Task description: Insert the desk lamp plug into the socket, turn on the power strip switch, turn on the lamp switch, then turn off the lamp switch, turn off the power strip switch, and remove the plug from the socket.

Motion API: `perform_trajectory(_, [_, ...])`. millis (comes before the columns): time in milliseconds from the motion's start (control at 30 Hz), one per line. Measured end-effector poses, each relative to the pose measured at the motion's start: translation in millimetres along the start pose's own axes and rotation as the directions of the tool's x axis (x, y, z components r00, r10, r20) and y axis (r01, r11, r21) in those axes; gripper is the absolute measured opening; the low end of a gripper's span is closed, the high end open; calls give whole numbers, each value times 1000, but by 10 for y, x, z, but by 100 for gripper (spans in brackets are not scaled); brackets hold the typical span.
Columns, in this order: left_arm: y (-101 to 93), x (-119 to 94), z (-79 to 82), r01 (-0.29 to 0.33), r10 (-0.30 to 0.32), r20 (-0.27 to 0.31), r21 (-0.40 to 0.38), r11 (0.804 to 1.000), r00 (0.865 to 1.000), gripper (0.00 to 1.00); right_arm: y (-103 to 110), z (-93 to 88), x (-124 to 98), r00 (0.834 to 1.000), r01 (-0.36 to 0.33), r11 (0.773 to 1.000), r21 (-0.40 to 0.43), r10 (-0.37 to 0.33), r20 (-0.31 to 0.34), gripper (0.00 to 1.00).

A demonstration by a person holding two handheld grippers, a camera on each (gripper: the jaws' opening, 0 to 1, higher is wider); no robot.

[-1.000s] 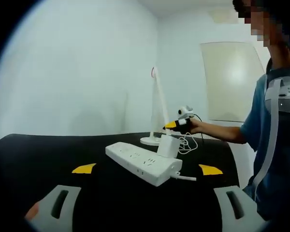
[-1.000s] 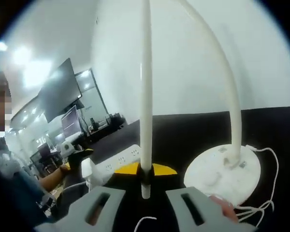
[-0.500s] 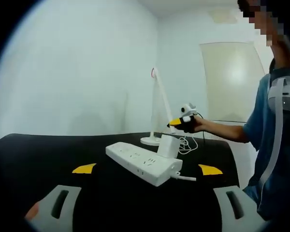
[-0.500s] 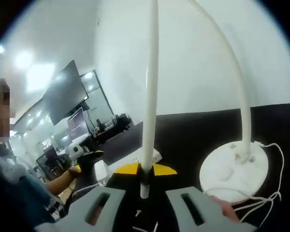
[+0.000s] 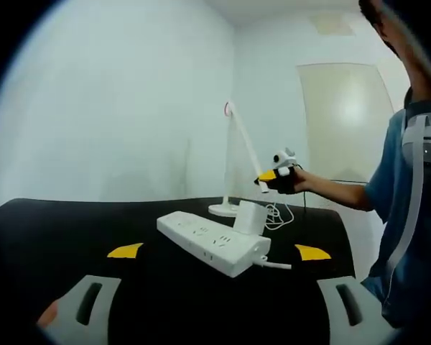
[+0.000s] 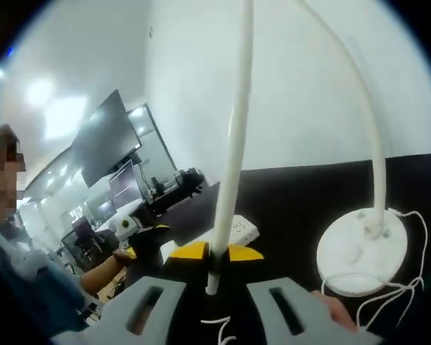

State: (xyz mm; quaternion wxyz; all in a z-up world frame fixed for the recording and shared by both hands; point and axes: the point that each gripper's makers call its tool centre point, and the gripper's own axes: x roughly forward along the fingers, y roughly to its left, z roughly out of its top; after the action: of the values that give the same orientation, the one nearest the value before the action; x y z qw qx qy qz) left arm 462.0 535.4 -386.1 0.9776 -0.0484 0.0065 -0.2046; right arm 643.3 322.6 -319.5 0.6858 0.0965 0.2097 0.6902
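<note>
On the black table (image 5: 72, 230), the white power strip (image 5: 212, 243) lies flat, long axis running diagonally, with the plug (image 5: 249, 216) standing upright in it; no readable writing. Left gripper (image 5: 219, 251) hangs spread apart, holding nothing. Right gripper (image 6: 209, 253) pinches the lamp's bar-shaped head (image 6: 233, 136), near the round base (image 6: 360, 250).

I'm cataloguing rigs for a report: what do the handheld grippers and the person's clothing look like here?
The left gripper has two light grey jaws with slotted openings and yellow tips. The right gripper shows yellow tips on a black body, with a dark cable trailing back. The person's sleeve is blue and short; grey-white gear with a strap sits at the shoulder.
</note>
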Motion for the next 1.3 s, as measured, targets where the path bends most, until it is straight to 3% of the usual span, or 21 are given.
perform_trajectory(567, [-16,2,15,6,-6,7,-1,1000,1000,79,307,106,-45,999,-44,999,22,44,-4,12])
perform_trajectory(1300, [-39,-29,48,12,-12,19,-2,1000,1000,79,925,343,-108,990,-144,986,82,144,4,13])
